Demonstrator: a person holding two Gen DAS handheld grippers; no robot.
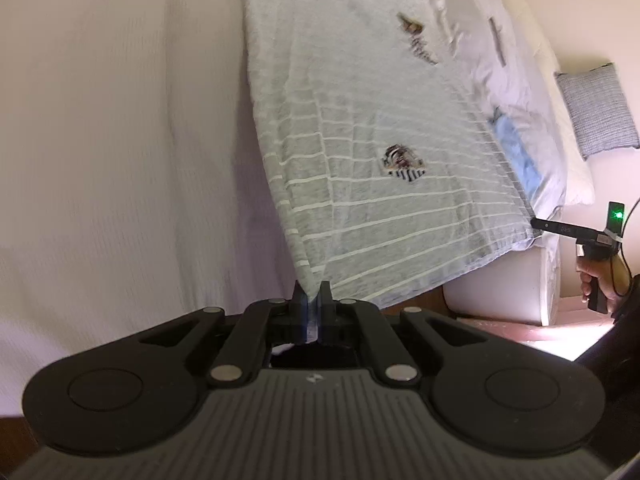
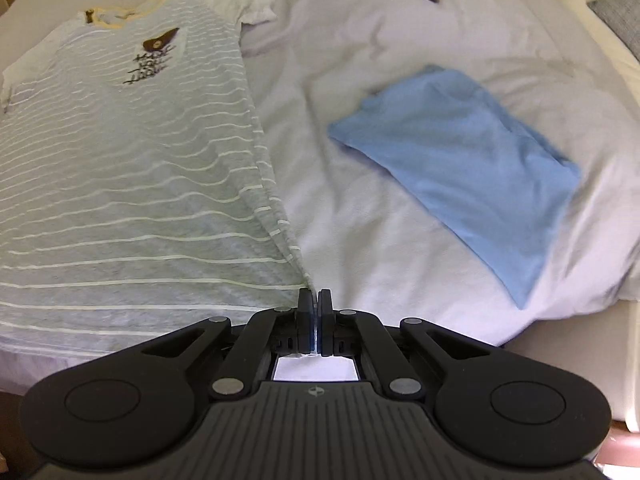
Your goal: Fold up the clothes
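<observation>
Both grippers pinch the striped shirt's hem corners.
Left gripper and right gripper clamp the shirt on the bed; blue cloth lies beside.

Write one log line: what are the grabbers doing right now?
left gripper: shut on striped shirt hem corner | right gripper: shut on other hem corner | blue shirt: folded

Grey shirt with thin white stripes; plain sky-blue folded garment; white bedsheet
</observation>
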